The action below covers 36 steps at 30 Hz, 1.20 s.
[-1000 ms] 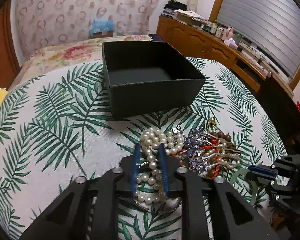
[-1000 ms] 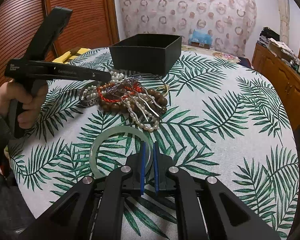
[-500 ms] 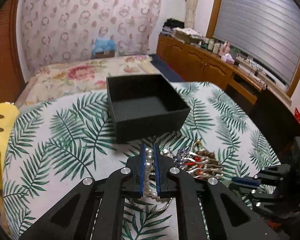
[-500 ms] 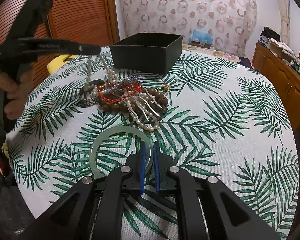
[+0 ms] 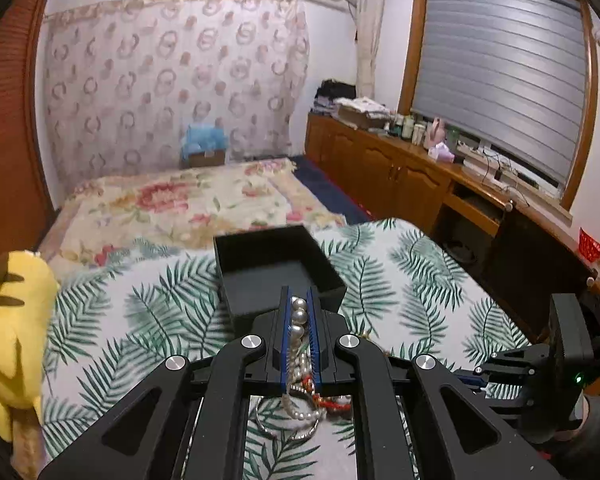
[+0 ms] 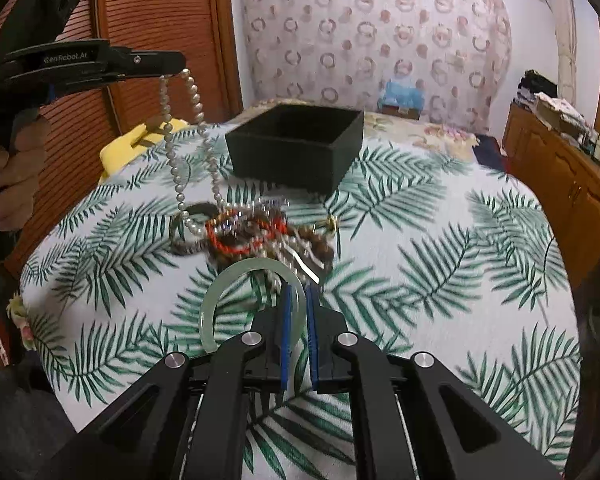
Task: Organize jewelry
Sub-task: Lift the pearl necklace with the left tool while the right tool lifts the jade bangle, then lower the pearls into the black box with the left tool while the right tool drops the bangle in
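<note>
Palm-leaf cloth covers the bench (image 6: 440,240), carrying one square black box (image 6: 296,144) and one tangled jewelry heap (image 6: 256,232). Left gripper (image 5: 299,312) fingers pinch one pearl necklace (image 6: 196,120) dangling over the heap. Right gripper (image 6: 298,320) fingers clamp one smooth green bangle (image 6: 256,270).

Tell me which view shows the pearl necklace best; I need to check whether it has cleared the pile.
The right wrist view: the pearl necklace hangs in two strands from the left gripper, its lower end apparently still at the jewelry pile. The left wrist view shows only a few pearls between its fingers.
</note>
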Available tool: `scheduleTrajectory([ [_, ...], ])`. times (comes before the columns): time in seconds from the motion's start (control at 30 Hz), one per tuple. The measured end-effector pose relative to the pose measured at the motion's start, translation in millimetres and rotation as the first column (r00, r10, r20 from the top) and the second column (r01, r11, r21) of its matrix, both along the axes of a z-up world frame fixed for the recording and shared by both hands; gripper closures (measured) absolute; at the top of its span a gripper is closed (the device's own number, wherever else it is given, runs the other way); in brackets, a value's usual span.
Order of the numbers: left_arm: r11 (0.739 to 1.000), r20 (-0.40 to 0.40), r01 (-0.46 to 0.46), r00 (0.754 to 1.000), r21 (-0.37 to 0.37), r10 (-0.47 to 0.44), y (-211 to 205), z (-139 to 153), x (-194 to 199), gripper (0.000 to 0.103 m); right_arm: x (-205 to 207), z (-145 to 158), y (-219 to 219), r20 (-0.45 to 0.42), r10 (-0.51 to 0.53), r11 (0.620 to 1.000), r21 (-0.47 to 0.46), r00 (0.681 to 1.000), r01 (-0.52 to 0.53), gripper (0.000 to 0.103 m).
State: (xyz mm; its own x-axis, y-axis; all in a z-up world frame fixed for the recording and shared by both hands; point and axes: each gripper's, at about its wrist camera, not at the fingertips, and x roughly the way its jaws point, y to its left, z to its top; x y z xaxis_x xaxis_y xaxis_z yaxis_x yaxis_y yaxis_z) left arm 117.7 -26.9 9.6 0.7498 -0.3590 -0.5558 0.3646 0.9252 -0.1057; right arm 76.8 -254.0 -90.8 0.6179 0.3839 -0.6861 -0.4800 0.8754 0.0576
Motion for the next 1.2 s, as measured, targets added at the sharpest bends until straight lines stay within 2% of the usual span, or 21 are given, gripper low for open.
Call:
scheduleTrajectory([
  [0.2, 1.0, 0.047, -0.015, 0.999, 0.022, 0.014, -3.0, 19.5, -1.5, 0.096, 8.6, 19.0, 0.0, 0.043, -0.007, 1.0, 0.005, 0.999, 0.007, 0.095],
  [0.43, 1.0, 0.09, -0.023, 0.996, 0.014, 0.022, -2.8, 40.8, -5.1, 0.096, 16.9, 37.9, -1.8, 0.085, -0.017, 1.0, 0.009, 0.996, 0.016, 0.095],
  [0.67, 0.999, 0.129, -0.03, 0.991, 0.014, 0.028, -2.7, 58.5, -6.9, 0.096, 21.5, 46.8, -0.3, 0.104, -0.019, 1.0, 0.011, 0.994, 0.018, 0.095],
  [1.2, 1.0, 0.189, -0.021, 0.982, 0.0, 0.021, -6.6, 97.5, 31.1, 0.096, 70.5, 73.6, 17.8, 0.149, 0.015, 1.0, 0.003, 0.989, -0.016, 0.095],
])
